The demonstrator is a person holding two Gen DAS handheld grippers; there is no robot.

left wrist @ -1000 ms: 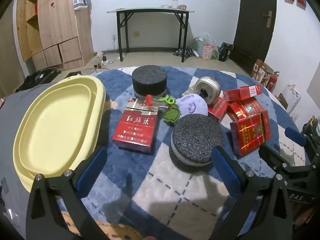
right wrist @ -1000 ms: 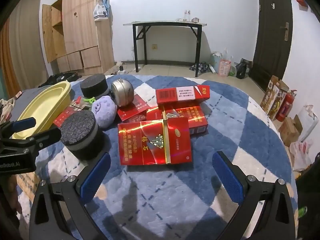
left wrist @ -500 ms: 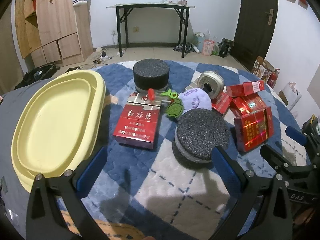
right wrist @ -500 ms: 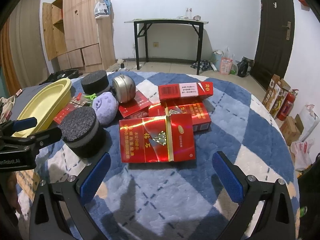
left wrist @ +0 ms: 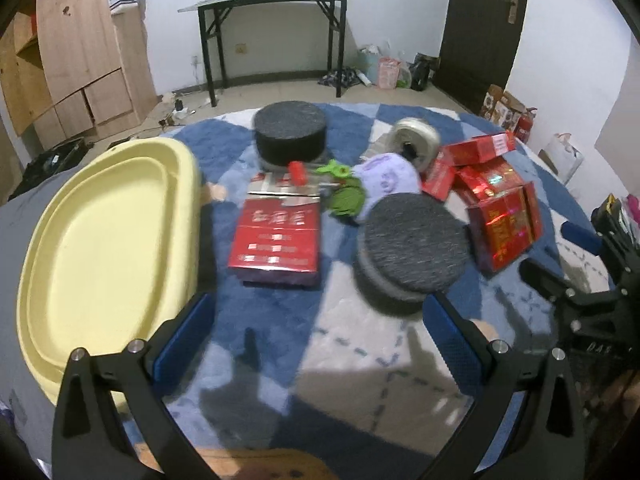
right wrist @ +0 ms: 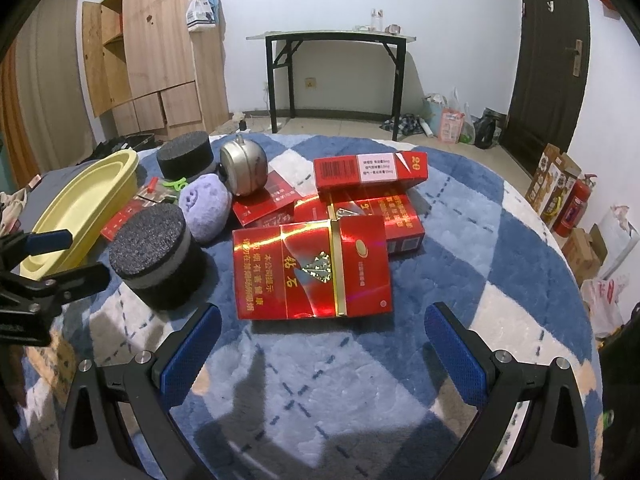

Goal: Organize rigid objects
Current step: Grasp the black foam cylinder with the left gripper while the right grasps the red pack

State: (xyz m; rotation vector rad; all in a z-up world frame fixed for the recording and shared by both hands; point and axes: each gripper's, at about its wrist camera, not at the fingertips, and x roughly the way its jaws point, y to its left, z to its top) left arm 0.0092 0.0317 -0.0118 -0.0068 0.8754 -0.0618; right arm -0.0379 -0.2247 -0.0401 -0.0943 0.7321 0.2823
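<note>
My left gripper (left wrist: 320,340) is open and empty above the blue-and-white rug, just short of a red carton (left wrist: 276,236) and a black round sponge block (left wrist: 412,248). A yellow oval tray (left wrist: 100,240) lies to its left. My right gripper (right wrist: 320,344) is open and empty in front of a shiny red carton (right wrist: 312,266). Behind that carton lie more red cartons (right wrist: 370,170), a silver round tin (right wrist: 243,166), a purple soft ball (right wrist: 206,206) and the near black block (right wrist: 158,256).
A second black block (left wrist: 290,132) stands at the back, with green and red small items (left wrist: 340,192) beside the purple ball (left wrist: 386,180). The left gripper's arm shows at the left edge of the right wrist view (right wrist: 36,280). A black table and wooden cabinets stand beyond the rug.
Both grippers have moved slightly forward and lower toward the objects. The left wrist view is blurred from motion. Nothing on the rug has moved.
</note>
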